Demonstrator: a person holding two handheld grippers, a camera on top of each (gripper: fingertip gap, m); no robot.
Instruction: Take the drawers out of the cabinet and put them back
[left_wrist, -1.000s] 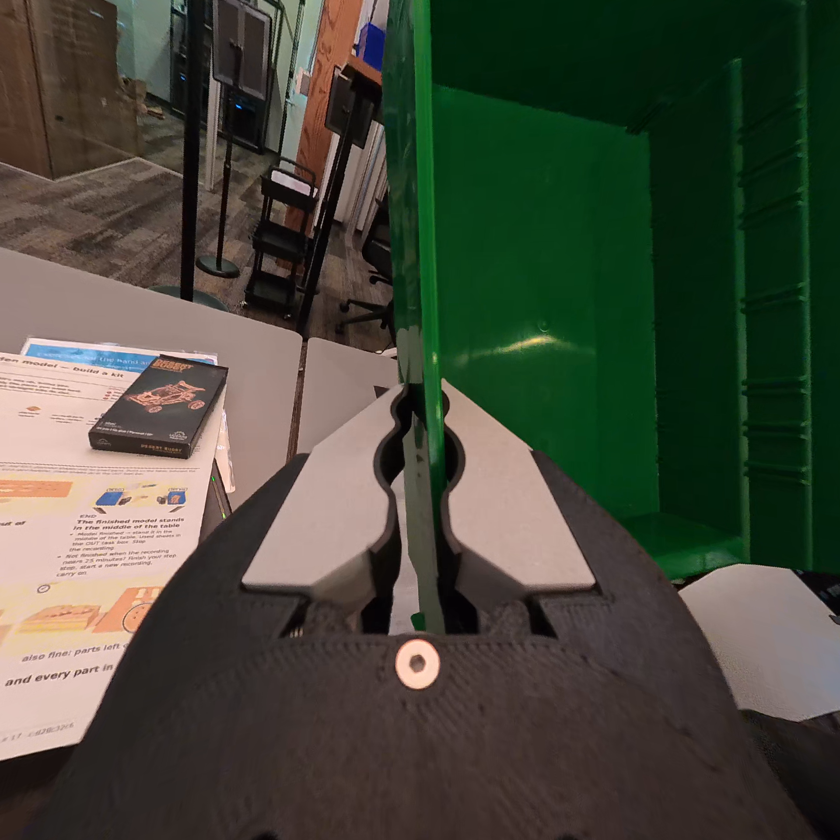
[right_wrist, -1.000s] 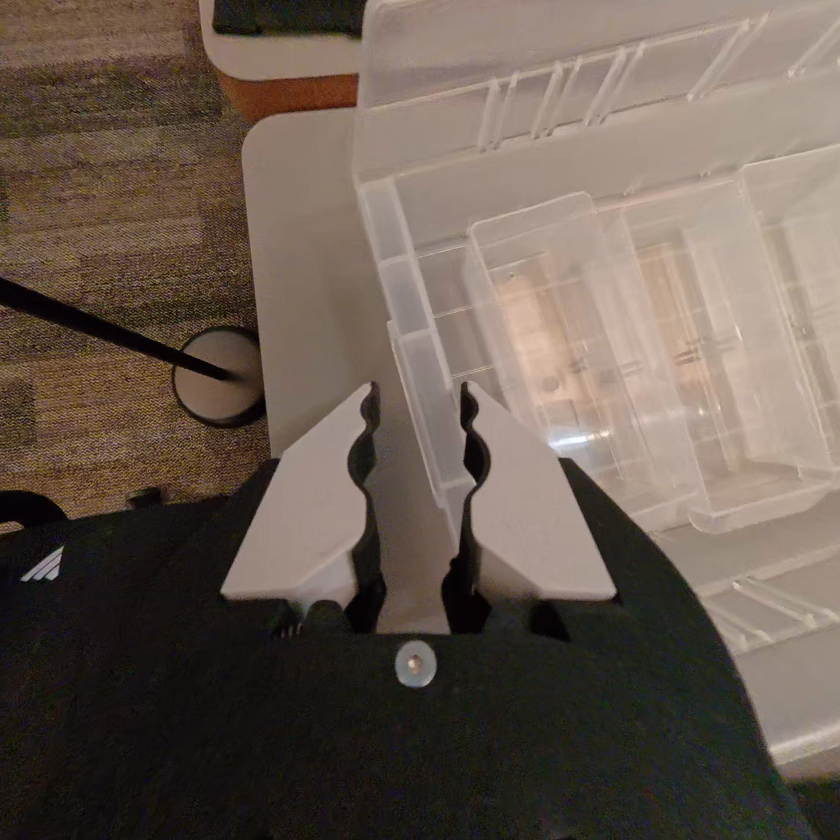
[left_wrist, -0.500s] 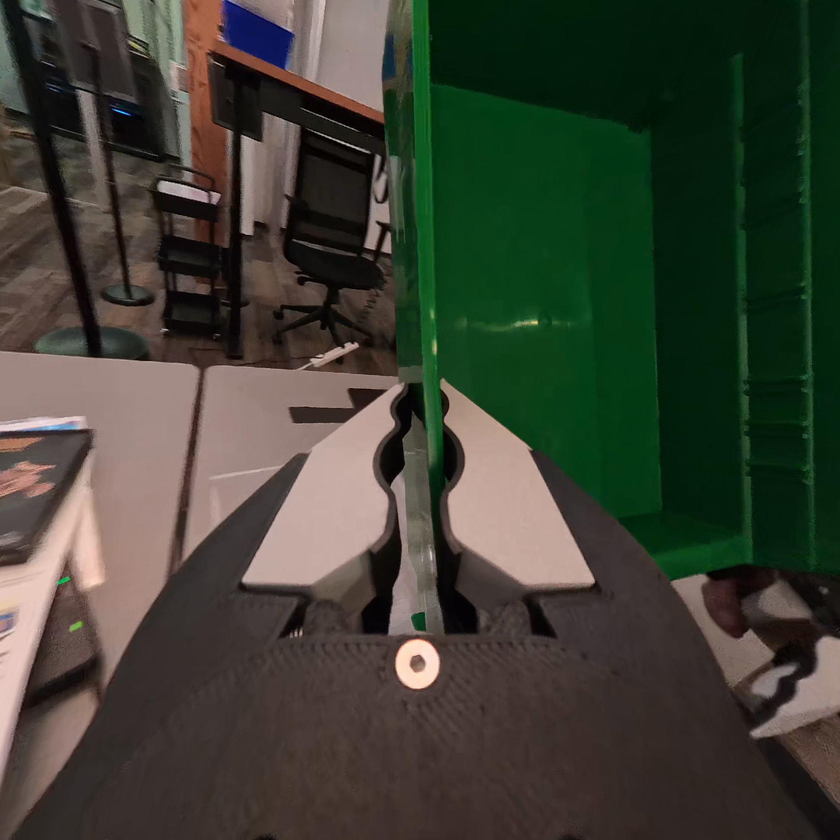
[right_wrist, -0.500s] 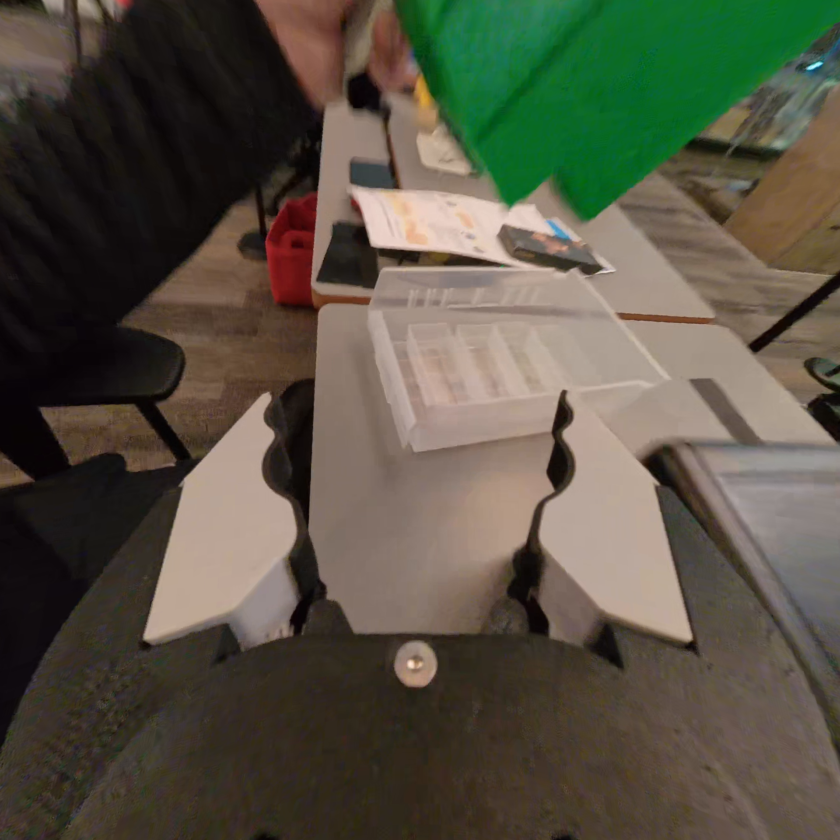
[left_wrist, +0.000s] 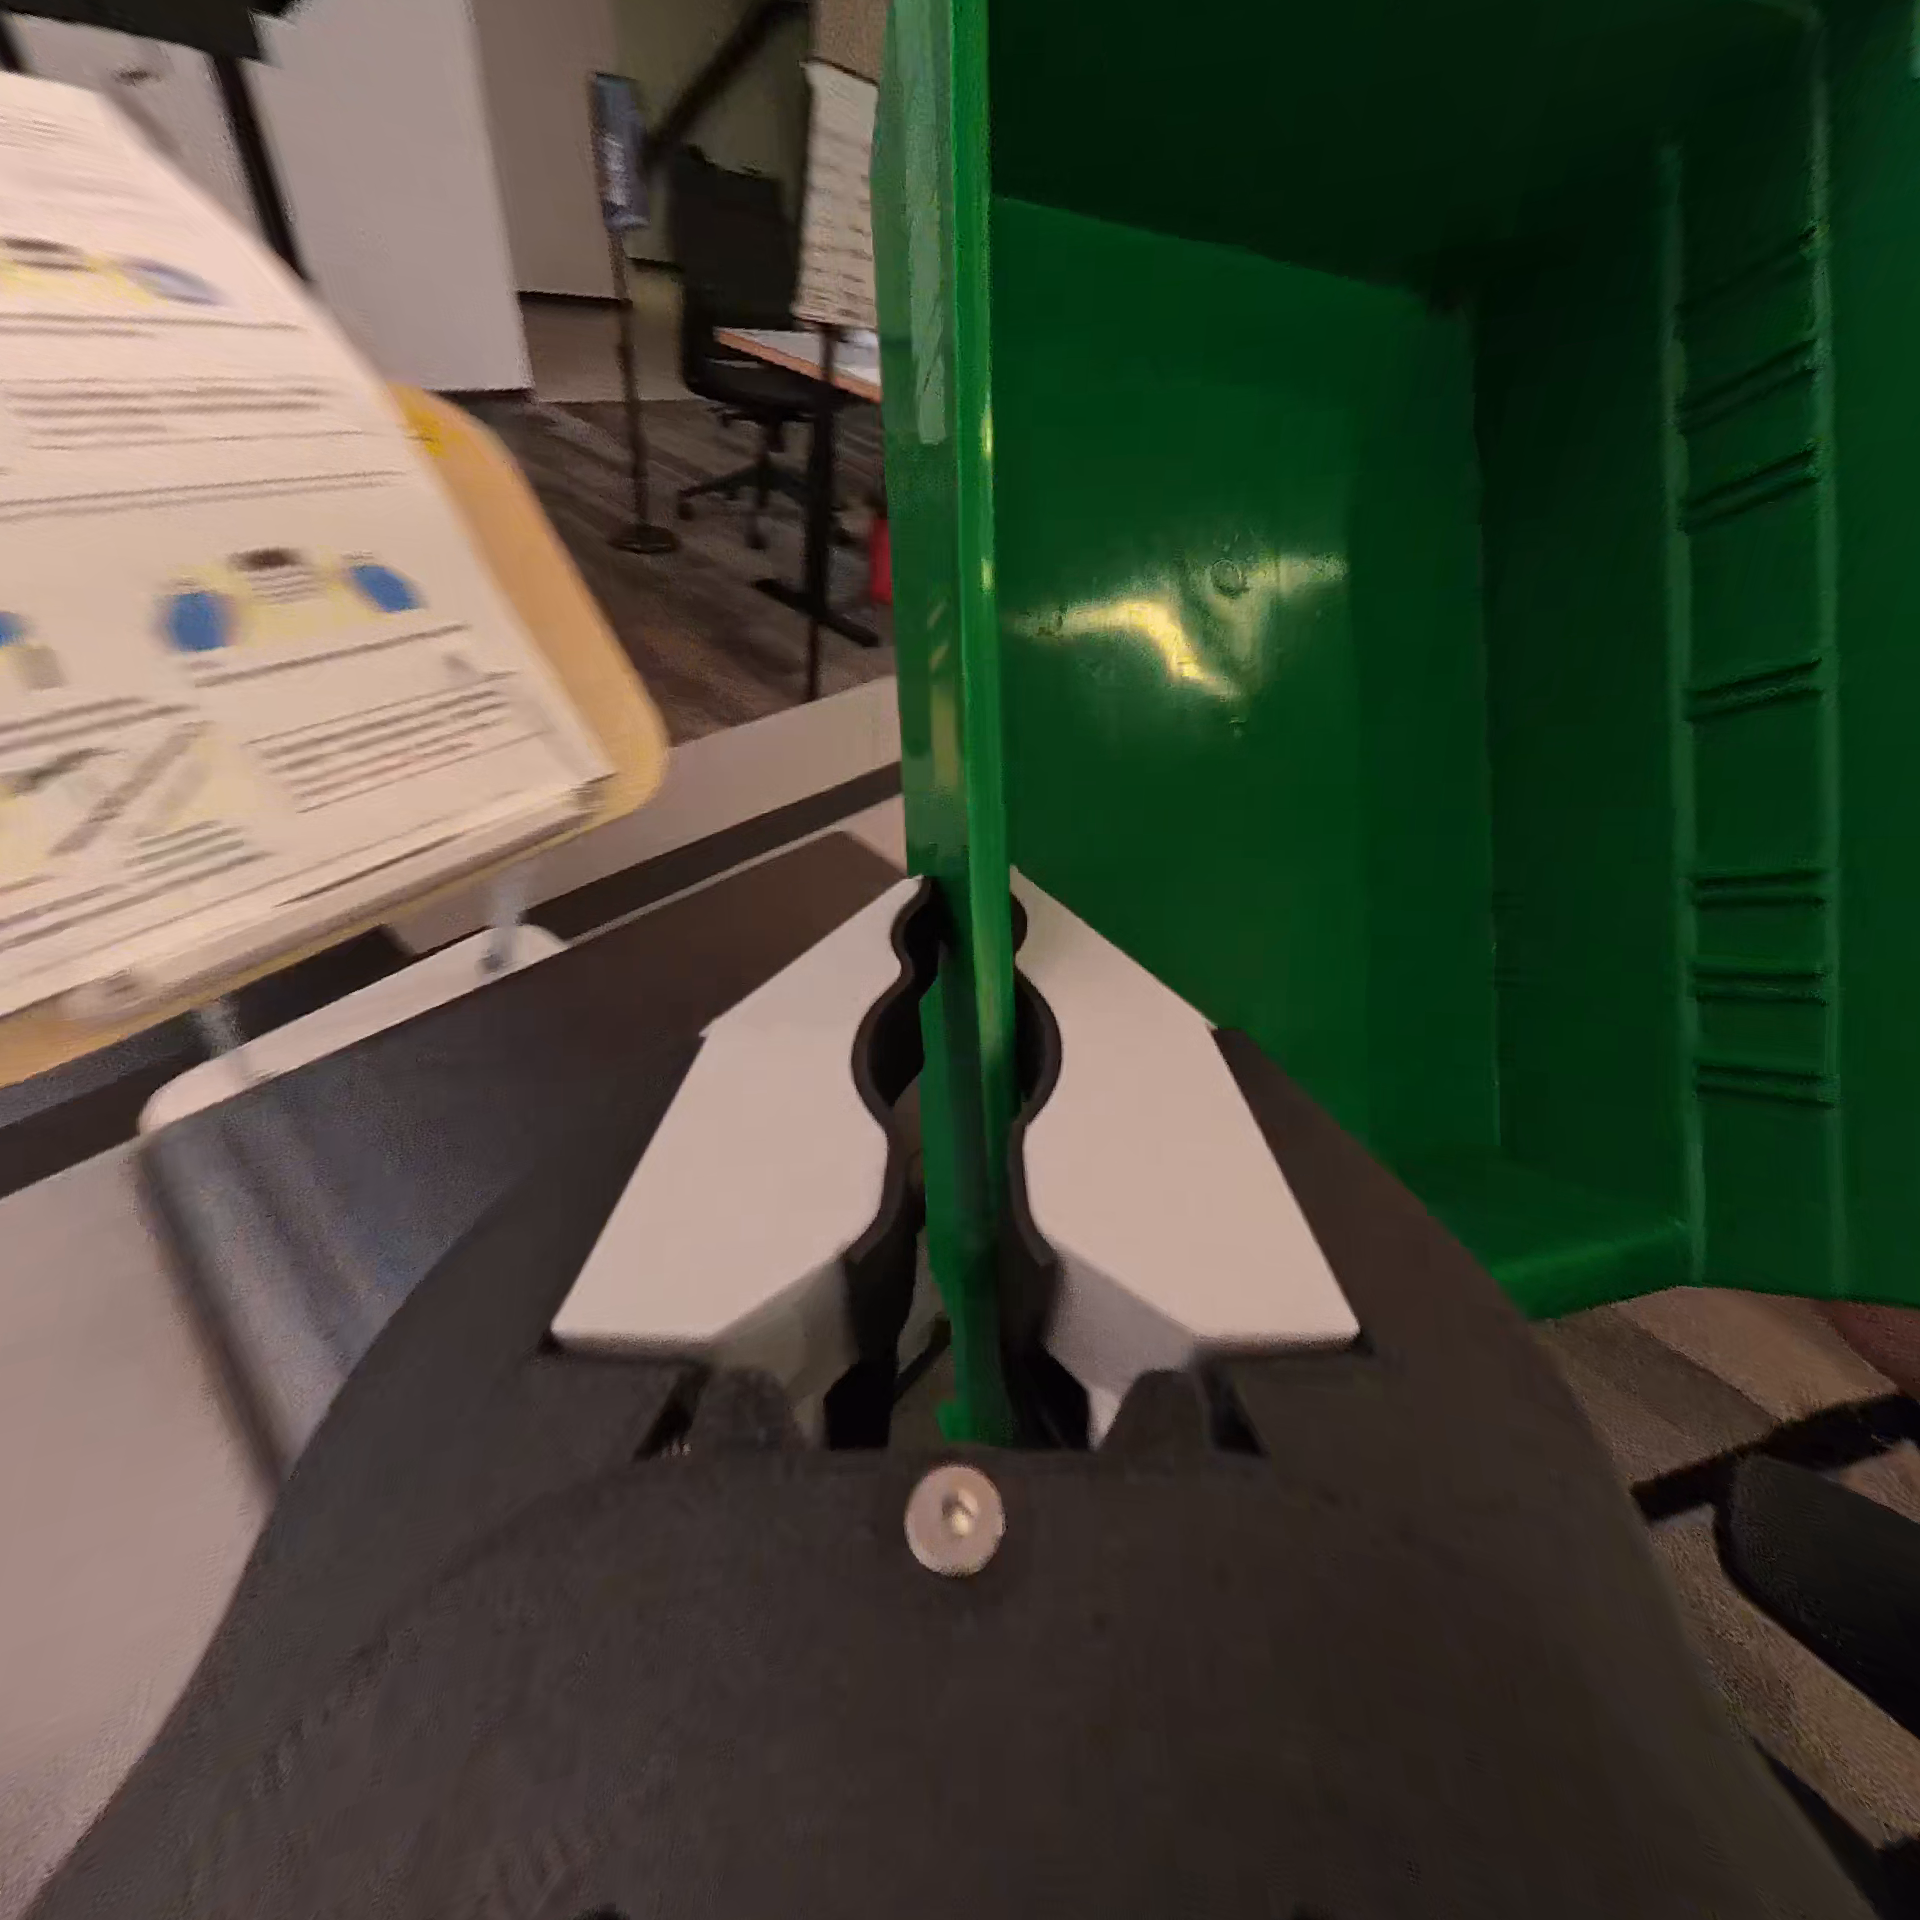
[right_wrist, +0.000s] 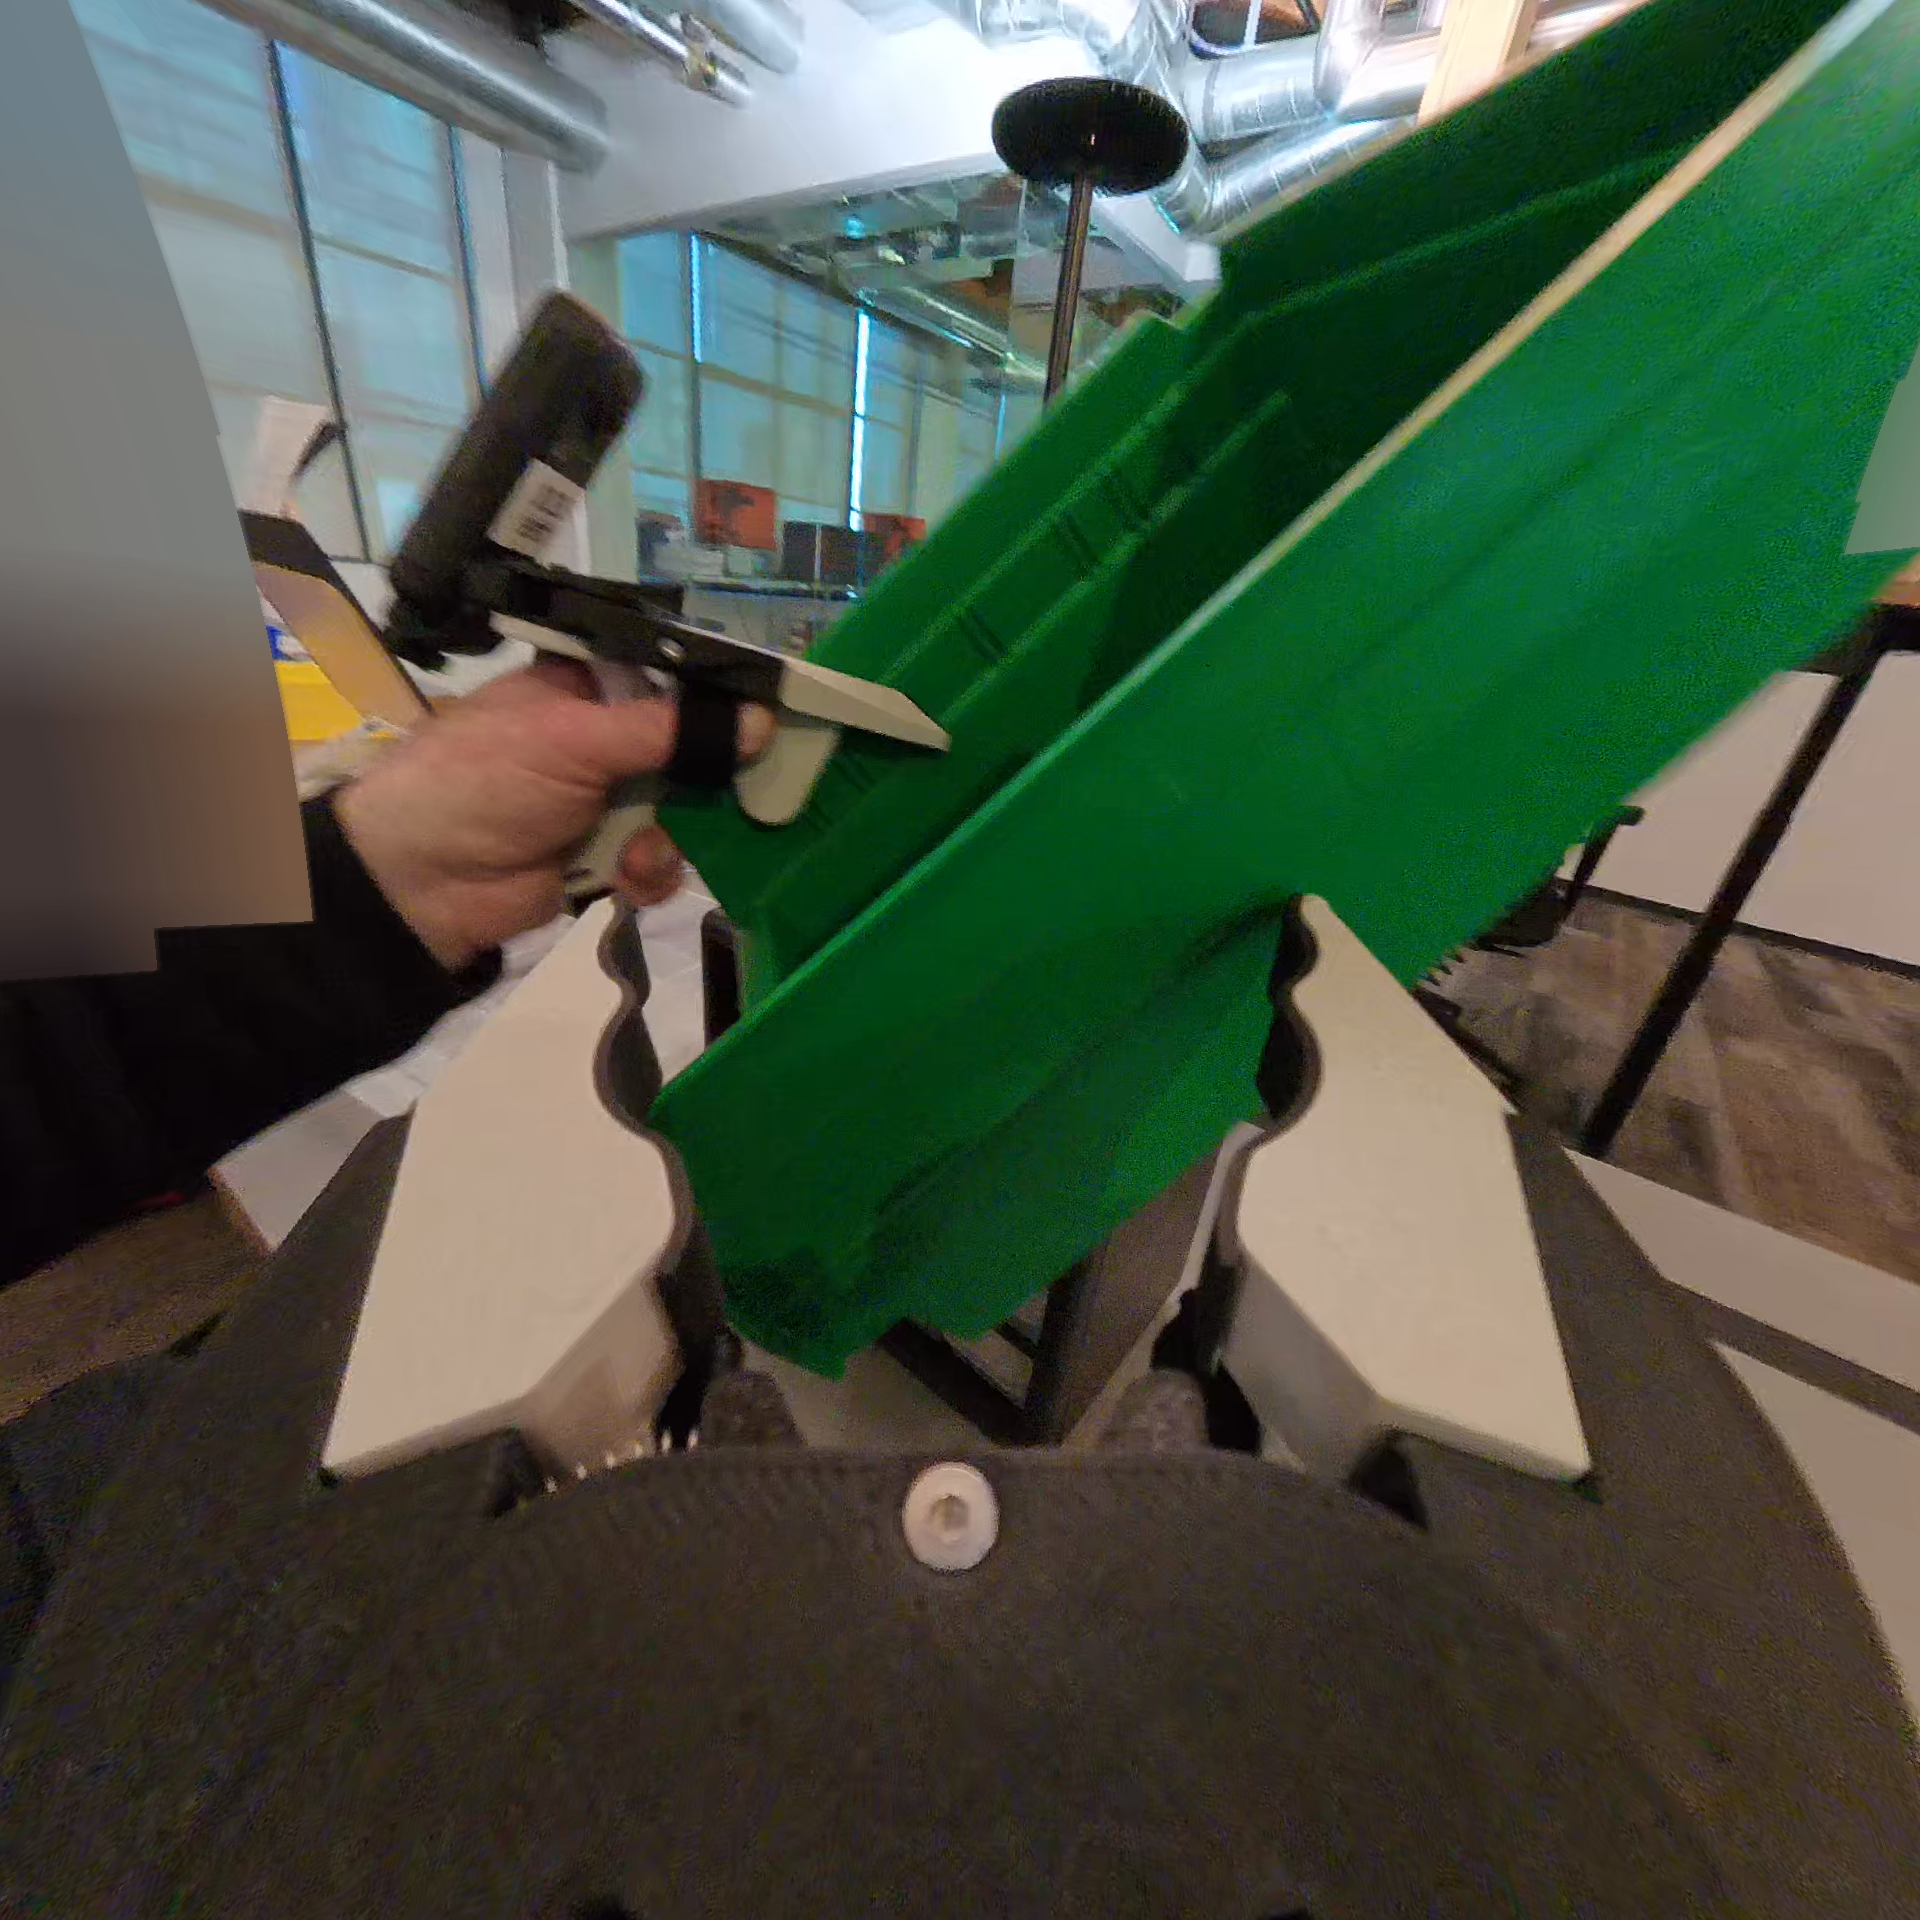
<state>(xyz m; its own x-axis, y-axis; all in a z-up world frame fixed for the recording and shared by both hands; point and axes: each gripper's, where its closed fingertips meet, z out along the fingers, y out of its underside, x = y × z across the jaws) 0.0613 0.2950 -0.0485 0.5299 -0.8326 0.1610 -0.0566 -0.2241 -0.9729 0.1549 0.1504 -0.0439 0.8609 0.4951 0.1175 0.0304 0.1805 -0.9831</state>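
In the left wrist view a blurred printed sheet (left_wrist: 239, 582) fills the upper left of the frame over the pale bench (left_wrist: 94, 1351). At centre my left gripper (left_wrist: 966, 1049) has its jaws clamped on one thin side wall of the green cabinet (left_wrist: 1247, 675), the wall running edge-on up the middle. To the right I look into the empty shell, with slide ribs stepped down its far wall; no drawers show inside it.

In the right wrist view a hand (right_wrist: 499, 800) at centre left grips my left gripper's handle, its grey fingers (right_wrist: 862, 712) pinching the cabinet's edge. The cabinet (right_wrist: 1299, 748) slants from lower centre to upper right, held clear of the bench. My right gripper (right_wrist: 956, 1029) has its jaws wide apart, with the cabinet's lower corner sitting between them; I cannot tell if either pad touches it.

I judge the shell light and stiff, yet its walls look thin, glossy and slippery, so one pinch may let it swing. A second hold on the lower corner or opposite wall should steady it.
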